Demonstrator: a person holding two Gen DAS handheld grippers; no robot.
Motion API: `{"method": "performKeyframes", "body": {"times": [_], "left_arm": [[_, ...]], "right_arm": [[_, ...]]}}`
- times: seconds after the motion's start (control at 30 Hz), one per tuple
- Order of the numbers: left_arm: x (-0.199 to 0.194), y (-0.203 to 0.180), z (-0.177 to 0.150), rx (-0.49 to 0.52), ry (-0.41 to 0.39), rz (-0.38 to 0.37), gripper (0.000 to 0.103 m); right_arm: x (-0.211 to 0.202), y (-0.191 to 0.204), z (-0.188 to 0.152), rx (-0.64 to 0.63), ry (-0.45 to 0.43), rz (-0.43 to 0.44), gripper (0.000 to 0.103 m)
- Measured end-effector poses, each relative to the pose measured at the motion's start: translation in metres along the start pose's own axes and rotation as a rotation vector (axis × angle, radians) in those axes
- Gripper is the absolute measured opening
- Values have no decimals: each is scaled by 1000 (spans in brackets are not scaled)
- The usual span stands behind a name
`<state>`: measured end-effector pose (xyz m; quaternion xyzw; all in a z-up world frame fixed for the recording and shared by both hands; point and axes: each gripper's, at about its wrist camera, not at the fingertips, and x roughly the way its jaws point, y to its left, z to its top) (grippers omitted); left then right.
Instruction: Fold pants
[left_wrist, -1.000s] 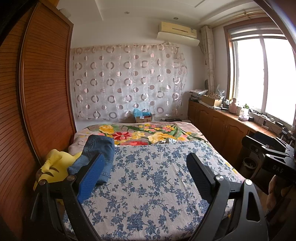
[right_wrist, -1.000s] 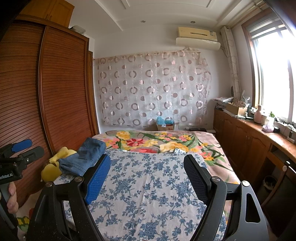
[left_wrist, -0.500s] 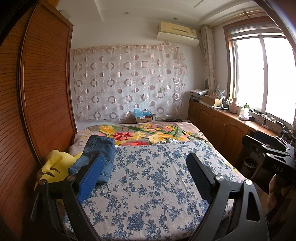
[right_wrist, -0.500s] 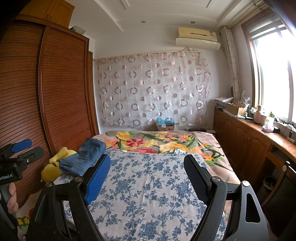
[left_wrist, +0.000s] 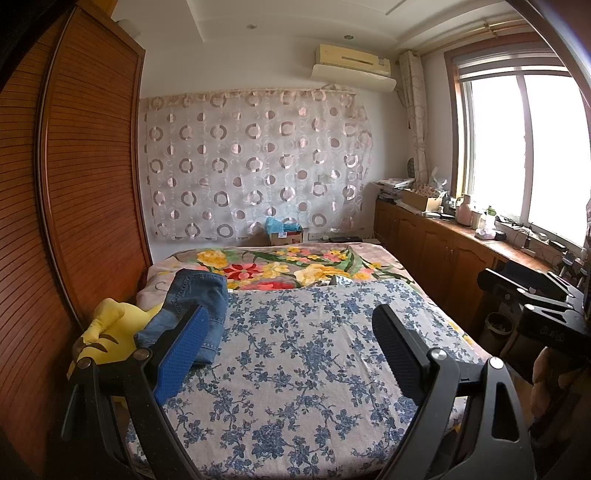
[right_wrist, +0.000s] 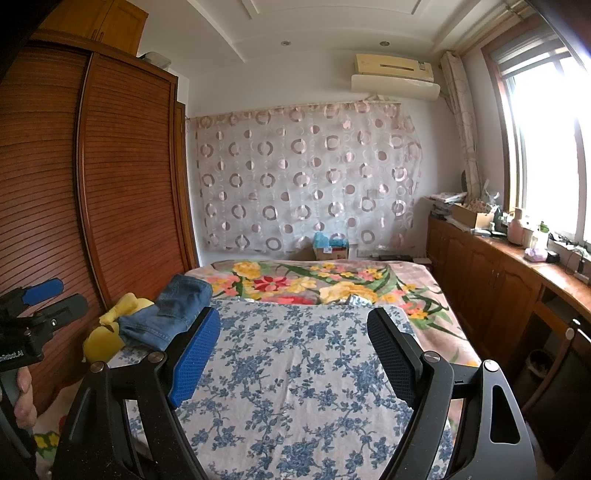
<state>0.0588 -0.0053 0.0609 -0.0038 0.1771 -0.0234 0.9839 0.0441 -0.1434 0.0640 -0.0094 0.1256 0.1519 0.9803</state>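
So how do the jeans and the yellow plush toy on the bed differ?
The jeans are blue denim, already folded into a flat bundle; the yellow plush toy is soft, rounded and bright yellow. The jeans lie partly on top of the toy, which sits nearer the wardrobe. Both rest at the left edge of the bed, untouched by the open left tongs and right tongs.

Left gripper (left_wrist: 290, 345) spread wide above blue-flowered sheet (left_wrist: 295, 369); folded jeans (left_wrist: 192, 310) at sheet's left edge, touching yellow plush (left_wrist: 110, 332).

Bright daylight from window (left_wrist: 517, 155), blown-out glare; fisheye edges curved, dark.
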Motion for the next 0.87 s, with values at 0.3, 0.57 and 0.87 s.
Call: {"method": "performKeyframes", "body": {"times": [0.3, 0.57, 0.87], "left_arm": [[0, 0, 0, 0, 1, 2, 90], [0, 0, -1, 1, 1, 1, 90], [0, 0, -1, 0, 1, 2, 90]], "right_arm": [[-1, 0, -1, 4, 0, -7, 83], [-3, 0, -2, 7, 2, -8, 83], [-3, 2, -2, 6, -1, -7, 84]]}}
